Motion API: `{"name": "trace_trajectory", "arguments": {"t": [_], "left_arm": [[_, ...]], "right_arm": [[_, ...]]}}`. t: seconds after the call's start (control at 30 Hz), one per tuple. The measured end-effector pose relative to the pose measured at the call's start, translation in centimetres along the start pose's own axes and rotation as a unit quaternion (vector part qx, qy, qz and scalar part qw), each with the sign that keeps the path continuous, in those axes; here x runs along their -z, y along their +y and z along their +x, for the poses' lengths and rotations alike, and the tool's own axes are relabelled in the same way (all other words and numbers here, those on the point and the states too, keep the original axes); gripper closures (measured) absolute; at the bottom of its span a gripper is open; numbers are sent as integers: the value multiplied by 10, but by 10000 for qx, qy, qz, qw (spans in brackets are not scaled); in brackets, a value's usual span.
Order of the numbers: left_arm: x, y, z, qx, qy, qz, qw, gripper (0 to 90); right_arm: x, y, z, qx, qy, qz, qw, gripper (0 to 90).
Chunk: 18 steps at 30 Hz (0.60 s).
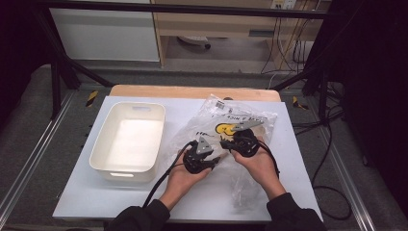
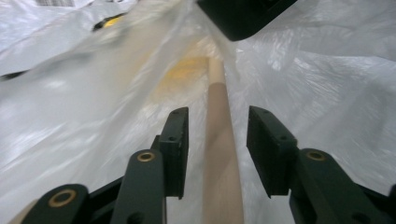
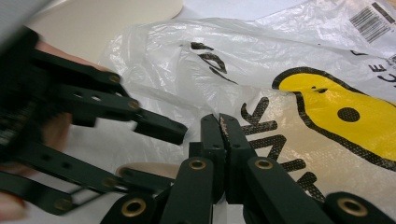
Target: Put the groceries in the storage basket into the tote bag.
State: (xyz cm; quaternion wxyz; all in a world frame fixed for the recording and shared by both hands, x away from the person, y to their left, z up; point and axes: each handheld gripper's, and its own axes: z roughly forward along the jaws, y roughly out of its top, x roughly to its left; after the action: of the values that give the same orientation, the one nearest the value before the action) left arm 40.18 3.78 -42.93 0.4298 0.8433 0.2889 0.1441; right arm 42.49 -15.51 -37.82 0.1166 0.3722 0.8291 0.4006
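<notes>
A clear plastic bag [image 1: 240, 118] printed with a yellow smiley face [image 3: 345, 112] lies crumpled at the middle right of the white board. My right gripper [image 1: 225, 143] is shut, pinching the bag's film [image 3: 289, 51] at its jaw tips [image 3: 220, 122]; the film stretches taut from it [image 2: 243, 16]. My left gripper [image 1: 217, 156] reaches in just left of it. Its jaws [image 2: 217, 135] stand open on either side of a light wooden rod [image 2: 219, 177] that lies lengthwise in the plastic [image 2: 327, 93], with a gap at each pad. The rod's near end [image 3: 140, 169] shows between the left gripper's fingers [image 3: 159, 154].
An empty white bin [image 1: 127, 171] with handle slots stands on the left half of the white board [image 1: 192, 202]. A wooden tabletop edge [image 1: 192, 91] runs behind. Black frame legs and cables lie on the floor to the right.
</notes>
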Motion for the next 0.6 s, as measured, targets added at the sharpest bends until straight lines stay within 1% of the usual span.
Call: {"name": "trace_trajectory", "arguments": {"t": [0.1, 0.17, 0.23, 0.33, 0.43, 0.5, 0.53, 0.6], "left_arm": [[15, -3, 1, 50, -2, -46, 10000, 568], [25, -4, 0, 50, 7, -146, 9999, 553], [35, -4, 0, 79, 44, -209, 9997, 519], [49, -3, 2, 179, 36, -358, 9992, 464], [61, -2, 4, 302, -1, -480, 9984, 421], [68, -2, 6, 307, 26, -546, 9980, 390], [71, -2, 7, 331, 11, -585, 9977, 374], [74, -2, 8, 340, -61, -576, 9977, 332]], "right_arm": [[2, -4, -1, -71, -12, -28, 10000, 900], [3, -6, -2, -87, -7, -49, 10000, 900], [4, -8, -1, -110, -6, -72, 9999, 900], [6, -11, 1, -117, -12, -83, 9999, 900], [7, -15, 2, -104, -17, -108, 9999, 900], [8, -18, 4, -111, -17, -117, 9999, 900], [8, -20, 4, -93, -24, -116, 9999, 900], [9, -23, 5, -88, -7, -117, 9999, 900]]}}
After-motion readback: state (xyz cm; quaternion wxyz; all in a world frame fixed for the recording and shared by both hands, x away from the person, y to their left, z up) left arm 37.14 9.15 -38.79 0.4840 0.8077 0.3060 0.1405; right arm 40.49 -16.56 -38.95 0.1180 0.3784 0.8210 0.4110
